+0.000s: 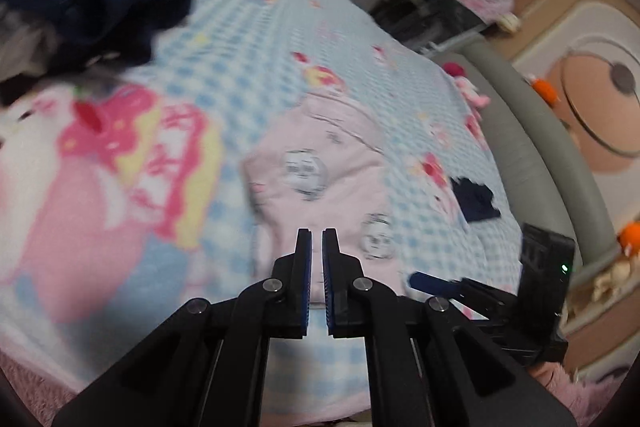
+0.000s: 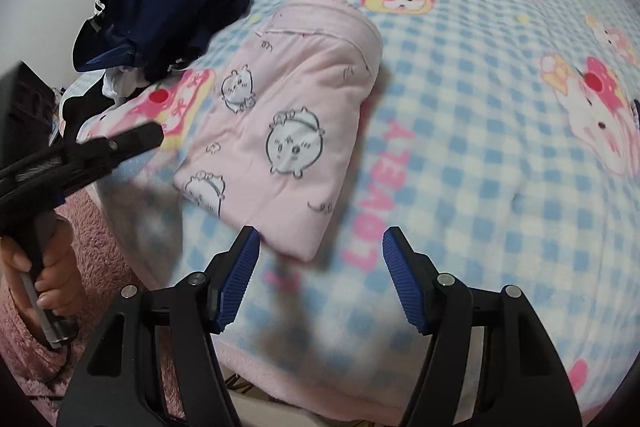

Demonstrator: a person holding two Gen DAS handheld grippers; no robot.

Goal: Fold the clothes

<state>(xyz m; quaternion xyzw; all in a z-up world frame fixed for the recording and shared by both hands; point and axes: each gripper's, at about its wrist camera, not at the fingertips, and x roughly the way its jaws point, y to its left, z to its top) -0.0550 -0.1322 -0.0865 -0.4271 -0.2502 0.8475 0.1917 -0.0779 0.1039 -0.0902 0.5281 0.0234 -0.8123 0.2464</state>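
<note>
Two grippers hover over the bed: the left gripper (image 1: 317, 233) has its jaws nearly together on nothing, the right gripper (image 2: 320, 241) gapes wide and empty. The folded pink garment (image 2: 292, 131) lies on the checked blanket (image 2: 480, 147); dark clothes (image 2: 172, 3) are heaped far left.

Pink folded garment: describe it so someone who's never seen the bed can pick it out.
Start from the blue-and-white checked blanket covering the bed. Near its front edge, right of the heap of dark clothes, lies the pink folded garment. Unlike the dark crumpled pile, it is a neat pale pink rectangle printed with grey-outlined round cartoon animals.
</note>
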